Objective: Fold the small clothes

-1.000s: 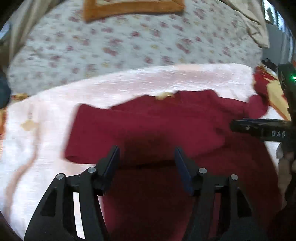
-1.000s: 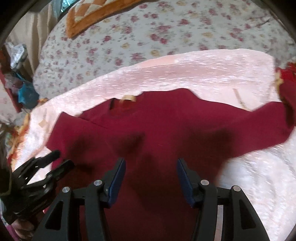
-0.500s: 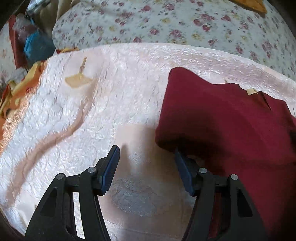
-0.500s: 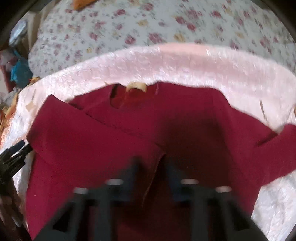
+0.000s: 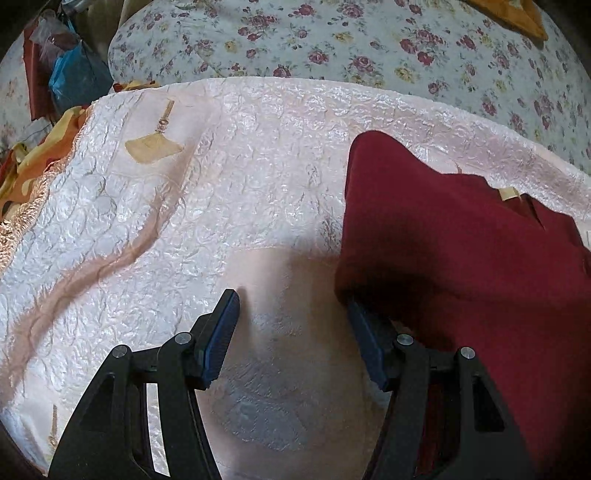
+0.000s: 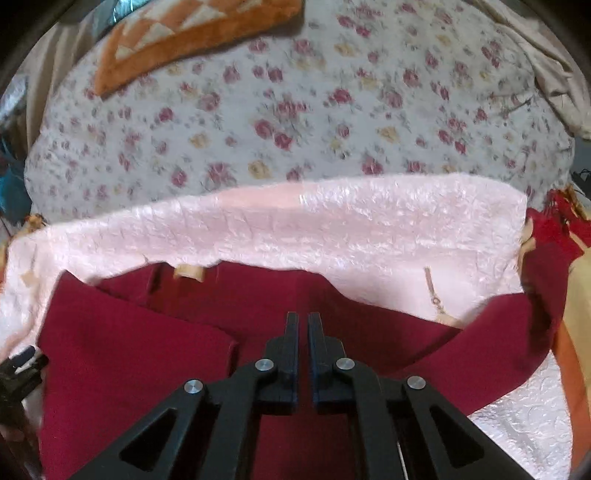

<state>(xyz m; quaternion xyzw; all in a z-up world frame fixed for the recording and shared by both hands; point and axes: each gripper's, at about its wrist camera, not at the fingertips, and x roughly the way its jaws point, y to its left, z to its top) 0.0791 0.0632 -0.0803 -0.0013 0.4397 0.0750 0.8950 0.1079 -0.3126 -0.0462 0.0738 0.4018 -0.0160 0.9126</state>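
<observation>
A dark red long-sleeved top (image 6: 155,354) lies on a pale pink quilted cloth (image 6: 332,229), its left sleeve folded over the body and its right sleeve stretched out to the right (image 6: 509,332). A tan neck label (image 6: 188,272) shows at its collar. My right gripper (image 6: 299,321) is shut over the middle of the top; nothing shows between its fingers. My left gripper (image 5: 291,306) is open over the pink cloth (image 5: 184,221), its right finger (image 5: 364,339) at the folded edge of the top (image 5: 461,258).
A floral bedsheet (image 6: 295,122) lies beyond the pink cloth, with an orange patterned blanket (image 6: 192,33) at the back. Red and blue bags (image 5: 62,70) sit at the far left. A red and yellow cloth (image 6: 561,258) lies at the right edge.
My right gripper has shut and its view has tilted up. My left gripper swung left off the top to its folded edge a second ago, and has held still since.
</observation>
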